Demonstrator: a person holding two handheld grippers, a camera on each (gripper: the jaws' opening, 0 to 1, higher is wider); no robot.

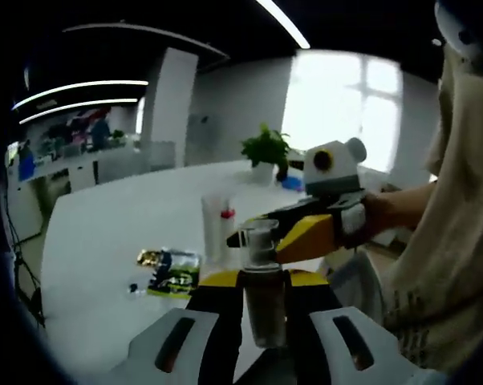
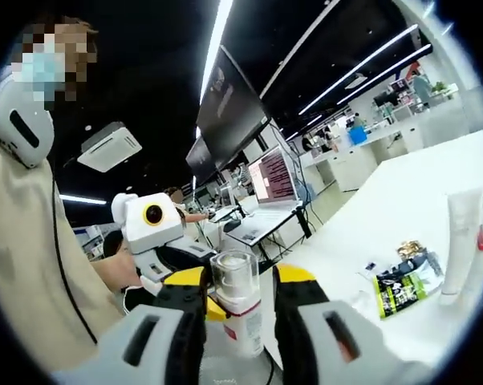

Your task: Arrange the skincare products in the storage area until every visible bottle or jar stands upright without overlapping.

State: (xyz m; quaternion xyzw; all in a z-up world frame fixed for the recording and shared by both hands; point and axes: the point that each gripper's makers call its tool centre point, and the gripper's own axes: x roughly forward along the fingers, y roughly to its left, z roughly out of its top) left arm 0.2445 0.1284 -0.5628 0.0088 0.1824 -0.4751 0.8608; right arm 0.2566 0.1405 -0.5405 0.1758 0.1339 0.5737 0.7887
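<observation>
Bottle point(image 1: 263, 293) with clear cap gripped by both left gripper point(image 1: 263, 321) and right gripper point(image 2: 238, 321), above white table point(image 1: 105, 233), green sachet point(image 1: 173, 273) lying nearby.

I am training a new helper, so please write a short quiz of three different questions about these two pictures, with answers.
1. True or false: the bottle is held between the jaws of both grippers.
2. What lies flat on the white table beside the upright tube?
A. a green and black packet
B. a towel
C. a spoon
3. Fill in: behind the right gripper stands a potted ____.

Key:
1. True; the left gripper grips its body, the right one its clear cap.
2. A, the packet.
3. plant.
</observation>
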